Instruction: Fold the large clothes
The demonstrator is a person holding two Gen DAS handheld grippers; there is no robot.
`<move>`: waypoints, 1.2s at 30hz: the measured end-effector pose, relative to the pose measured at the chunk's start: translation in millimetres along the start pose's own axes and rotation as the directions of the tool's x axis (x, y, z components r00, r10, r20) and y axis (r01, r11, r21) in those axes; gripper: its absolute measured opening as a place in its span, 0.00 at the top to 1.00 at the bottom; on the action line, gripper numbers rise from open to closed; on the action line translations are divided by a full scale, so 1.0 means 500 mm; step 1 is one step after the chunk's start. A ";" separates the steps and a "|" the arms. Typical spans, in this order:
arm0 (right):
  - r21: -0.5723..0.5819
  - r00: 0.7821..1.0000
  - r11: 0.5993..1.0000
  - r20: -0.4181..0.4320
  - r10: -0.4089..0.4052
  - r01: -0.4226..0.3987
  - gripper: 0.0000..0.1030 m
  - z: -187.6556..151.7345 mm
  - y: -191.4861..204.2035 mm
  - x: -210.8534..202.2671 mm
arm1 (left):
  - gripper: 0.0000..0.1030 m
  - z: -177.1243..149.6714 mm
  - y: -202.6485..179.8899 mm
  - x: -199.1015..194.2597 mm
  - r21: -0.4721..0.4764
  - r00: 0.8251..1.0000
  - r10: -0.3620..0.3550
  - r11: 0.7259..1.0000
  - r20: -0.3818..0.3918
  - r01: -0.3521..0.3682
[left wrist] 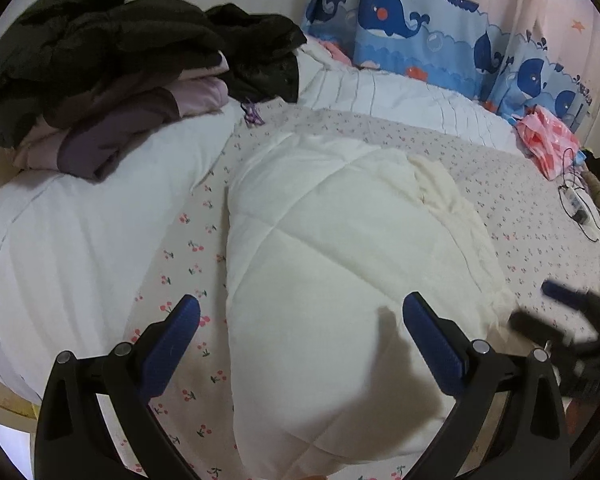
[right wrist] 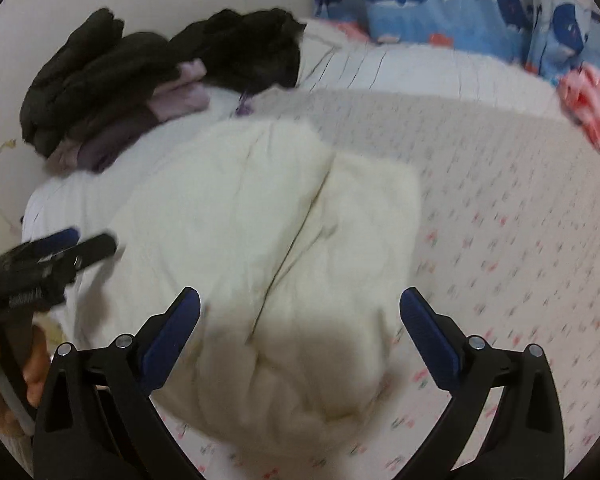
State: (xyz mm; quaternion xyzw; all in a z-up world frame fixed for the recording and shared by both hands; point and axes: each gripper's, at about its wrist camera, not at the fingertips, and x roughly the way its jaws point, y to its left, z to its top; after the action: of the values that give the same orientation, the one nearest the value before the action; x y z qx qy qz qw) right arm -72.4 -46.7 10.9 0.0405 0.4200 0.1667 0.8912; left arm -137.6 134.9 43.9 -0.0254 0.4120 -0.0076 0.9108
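- Here, landmark = the white quilted garment, folded into a puffy bundle mid-bed on the cherry-print sheet; a seam line runs down its middle in the right wrist view.
- Far left of the garment: white duvet, bunched along the bed's left side.
- Back-left of the garment, on top of that duvet: stack of folded clothes, black pieces over lilac and purple ones.
- Left gripper: just above the garment's near end, jaws spread wide, nothing between them; left blue pad is over the sheet, right pad over the garment.
- Right gripper: also above the garment's near end, jaws wide apart and empty. This view is motion-blurred.
- Behind the garment: striped white bedding across the head of the bed, then a whale-print curtain.
- Back-right of the garment: pink crumpled bag by the curtain's foot.
- Right of the garment, at bed edge: tangle of cables w/ a small charger.
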 end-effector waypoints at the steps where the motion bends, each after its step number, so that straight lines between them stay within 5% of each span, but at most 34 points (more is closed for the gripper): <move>1: -0.002 1.000 1.000 -0.004 -0.006 0.006 0.07 0.006 -0.007 0.006 | 0.06 0.002 -0.003 0.000 0.001 1.000 0.015 1.000 0.007 -0.015; 4: 0.008 0.999 1.000 -0.044 -0.023 0.023 0.07 0.013 -0.030 0.055 | 0.06 0.007 -0.008 0.002 0.003 0.999 0.030 1.000 0.020 -0.030; 9: 0.089 0.996 0.994 -0.046 0.072 -0.068 0.07 -0.030 -0.056 0.118 | 0.06 0.007 -0.026 0.002 0.042 0.993 0.104 0.993 0.057 -0.106; 22: 0.061 0.996 0.997 -0.077 0.041 -0.036 0.07 -0.015 -0.044 0.102 | 0.06 0.011 -0.068 0.002 0.116 0.993 0.096 0.988 0.067 -0.103; 31: -0.013 0.993 1.000 0.112 0.024 -0.023 0.07 -0.005 -0.018 0.019 | 0.06 0.011 -0.066 0.001 0.099 0.995 0.083 0.991 0.060 -0.089; 36: -0.043 0.999 0.998 0.018 0.038 -0.037 0.07 -0.014 -0.003 0.054 | 0.06 0.010 -0.068 0.003 0.095 0.995 0.083 0.992 0.052 -0.088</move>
State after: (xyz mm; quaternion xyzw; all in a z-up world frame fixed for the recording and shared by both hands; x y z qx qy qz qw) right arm -61.4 -39.7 -13.8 0.0307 0.4073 0.1921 0.8924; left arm -132.5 100.8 47.9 0.0366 0.3898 0.0120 0.9201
